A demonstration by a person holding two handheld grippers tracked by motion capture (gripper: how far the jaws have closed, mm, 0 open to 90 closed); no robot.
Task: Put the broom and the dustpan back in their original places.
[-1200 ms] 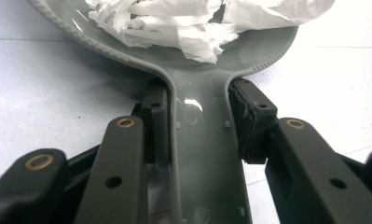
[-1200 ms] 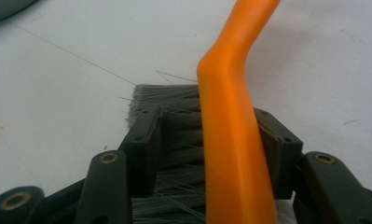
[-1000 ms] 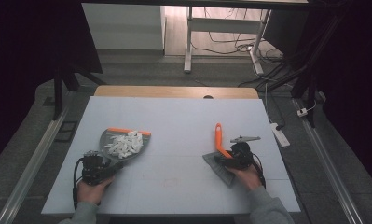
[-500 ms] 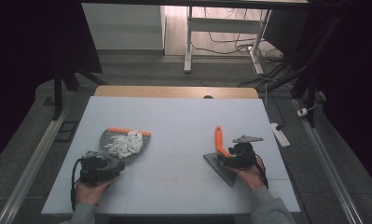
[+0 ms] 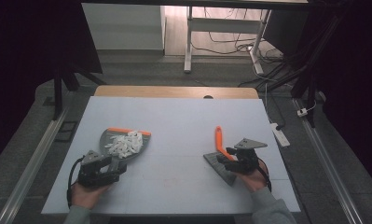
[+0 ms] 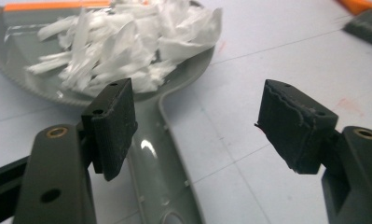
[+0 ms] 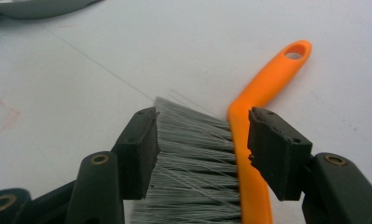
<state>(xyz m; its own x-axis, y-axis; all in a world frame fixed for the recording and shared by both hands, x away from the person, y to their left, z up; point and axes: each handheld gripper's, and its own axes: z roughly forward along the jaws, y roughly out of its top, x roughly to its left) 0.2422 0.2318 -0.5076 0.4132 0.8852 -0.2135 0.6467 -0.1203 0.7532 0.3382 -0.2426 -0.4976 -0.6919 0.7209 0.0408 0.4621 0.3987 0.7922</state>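
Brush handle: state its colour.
Orange; the hand brush's plastic handle shows best in the right gripper view.

Dark room; grey floor [image 5: 30, 140]; white desk [image 5: 221, 28] behind

Table lit evenly, surroundings sitting dark

High view is showing the pale table [image 5: 183, 126] brightly and softly lit from above, with dark walls at both sides and a warm bright patch glowing at top centre; shadows under the hands are staying faint. In the left gripper view a small glare spot is shining on the grey dustpan [image 6: 155, 154] handle, the white scraps [image 6: 123, 42] are washing out, and the far corners are blurring. In the right gripper view the brush [image 7: 207, 163] bristles are reading sharp.
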